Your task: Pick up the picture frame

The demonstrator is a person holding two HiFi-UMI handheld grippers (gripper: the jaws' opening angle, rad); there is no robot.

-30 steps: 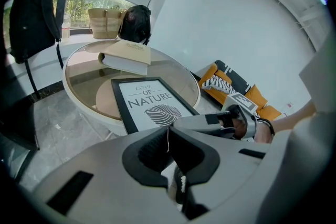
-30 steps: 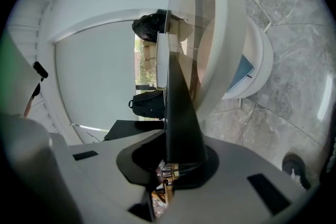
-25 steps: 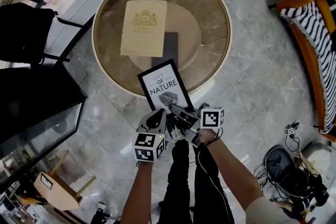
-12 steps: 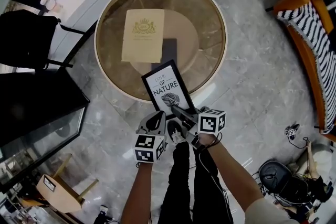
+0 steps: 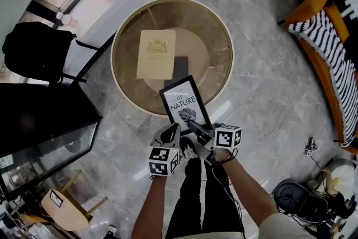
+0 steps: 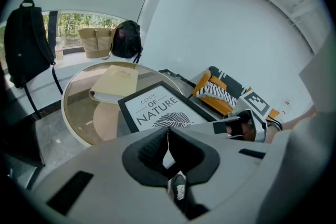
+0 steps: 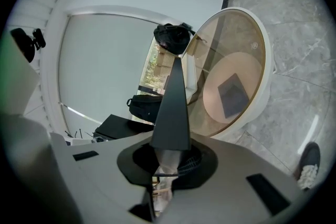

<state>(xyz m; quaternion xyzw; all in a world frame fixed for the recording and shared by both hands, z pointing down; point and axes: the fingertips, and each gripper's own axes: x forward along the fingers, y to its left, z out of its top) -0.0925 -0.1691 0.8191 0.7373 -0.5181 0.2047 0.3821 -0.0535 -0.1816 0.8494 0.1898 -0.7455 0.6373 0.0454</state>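
Black-framed rectangular "Nature" leaf-print picture frame (image 5: pixel 185 103) — near short edge clamped in right gripper (image 5: pixel 194 126) jaws, long axis running straight ahead; left gripper (image 5: pixel 173 127) jaws closed, empty, just beside.

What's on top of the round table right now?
A beige booklet lies on the glass table. The frame, held in the right gripper, covers the table's near edge in the head view; that patch is unseen.
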